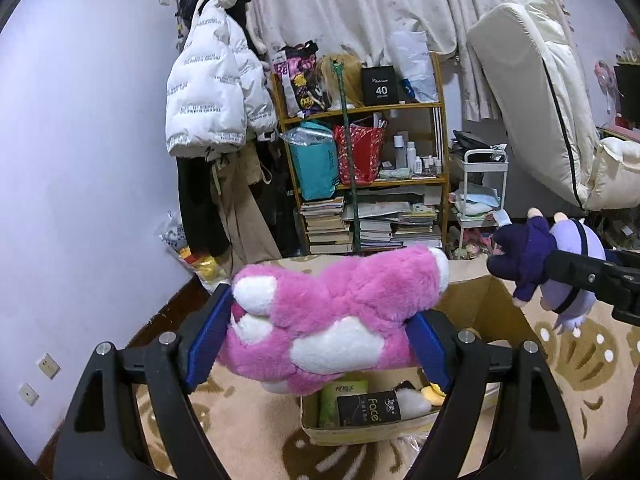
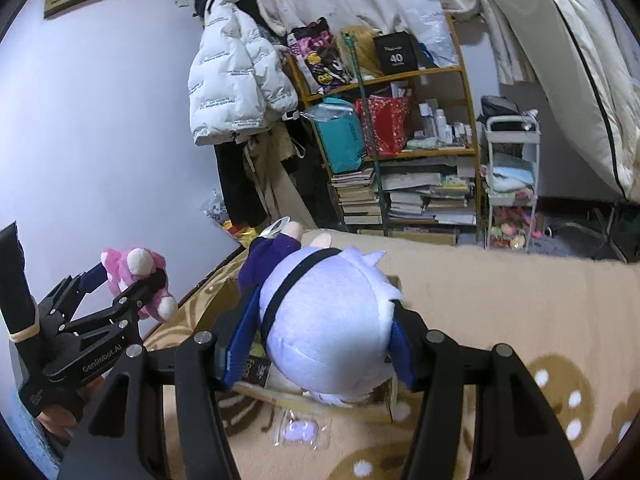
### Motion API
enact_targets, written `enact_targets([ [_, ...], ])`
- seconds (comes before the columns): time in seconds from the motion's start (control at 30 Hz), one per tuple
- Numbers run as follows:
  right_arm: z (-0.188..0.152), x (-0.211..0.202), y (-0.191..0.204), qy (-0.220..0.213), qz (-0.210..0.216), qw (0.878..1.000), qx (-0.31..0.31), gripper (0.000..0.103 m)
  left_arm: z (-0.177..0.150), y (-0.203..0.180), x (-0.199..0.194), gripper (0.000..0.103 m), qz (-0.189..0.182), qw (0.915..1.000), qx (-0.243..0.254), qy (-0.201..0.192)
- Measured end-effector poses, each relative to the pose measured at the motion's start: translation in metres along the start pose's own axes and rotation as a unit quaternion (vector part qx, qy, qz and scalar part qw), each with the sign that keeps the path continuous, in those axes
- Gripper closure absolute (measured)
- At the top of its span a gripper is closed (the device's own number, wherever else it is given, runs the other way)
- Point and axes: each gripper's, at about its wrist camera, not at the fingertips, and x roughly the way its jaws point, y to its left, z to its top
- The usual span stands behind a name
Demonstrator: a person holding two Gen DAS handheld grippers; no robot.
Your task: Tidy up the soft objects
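My left gripper is shut on a pink plush toy with white patches, held crosswise between the blue pads above an open cardboard box. The box holds a black "Face" packet and a green packet. My right gripper is shut on a lilac-haired plush doll in dark purple clothes, over the same box. In the left wrist view that doll hangs at the right in the other gripper's fingers. In the right wrist view the pink toy shows at the left, gripped.
A beige blanket with brown paw prints covers the bed under the box. A small clear bag lies on it. Behind stand a cluttered wooden shelf, a hanging white jacket, a white trolley and a propped mattress.
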Motion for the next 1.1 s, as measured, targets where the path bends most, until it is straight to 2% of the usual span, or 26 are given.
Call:
enact_targets([
  [0.23, -0.017, 0.031, -0.007, 0.009, -0.008, 1.0, 0.001, 0.041, -0.019, 0.005, 0.031, 0.021, -0.009, 0.999, -0.026, 0.034],
  [0.47, -0.026, 0.046, -0.017, 0.0, 0.018, 1.0, -0.001, 0.039, -0.028, -0.004, 0.054, 0.02, -0.032, 0.9972, -0.028, 0.061],
  [0.73, -0.032, 0.061, -0.022, 0.013, 0.038, 0.999, 0.009, 0.039, -0.04, -0.011, 0.071, 0.018, -0.035, 0.9947, -0.023, 0.094],
  [0.8, -0.032, 0.063, -0.022, 0.014, 0.044, 0.999, 0.01, 0.037, -0.042, -0.012, 0.072, 0.018, -0.034, 0.9948, -0.021, 0.094],
  [0.87, -0.032, 0.063, -0.021, 0.013, 0.048, 0.999, 0.01, 0.03, -0.042, -0.015, 0.072, 0.017, -0.032, 0.9949, -0.015, 0.095],
  [1.0, -0.031, 0.061, -0.021, 0.013, 0.043, 0.999, 0.008, 0.028, -0.044, -0.018, 0.074, 0.011, -0.031, 0.9937, -0.01, 0.107],
  [1.1, -0.031, 0.057, -0.023, 0.014, 0.039, 0.999, 0.015, 0.022, -0.046, -0.017, 0.073, 0.009, -0.034, 0.9926, -0.014, 0.116],
])
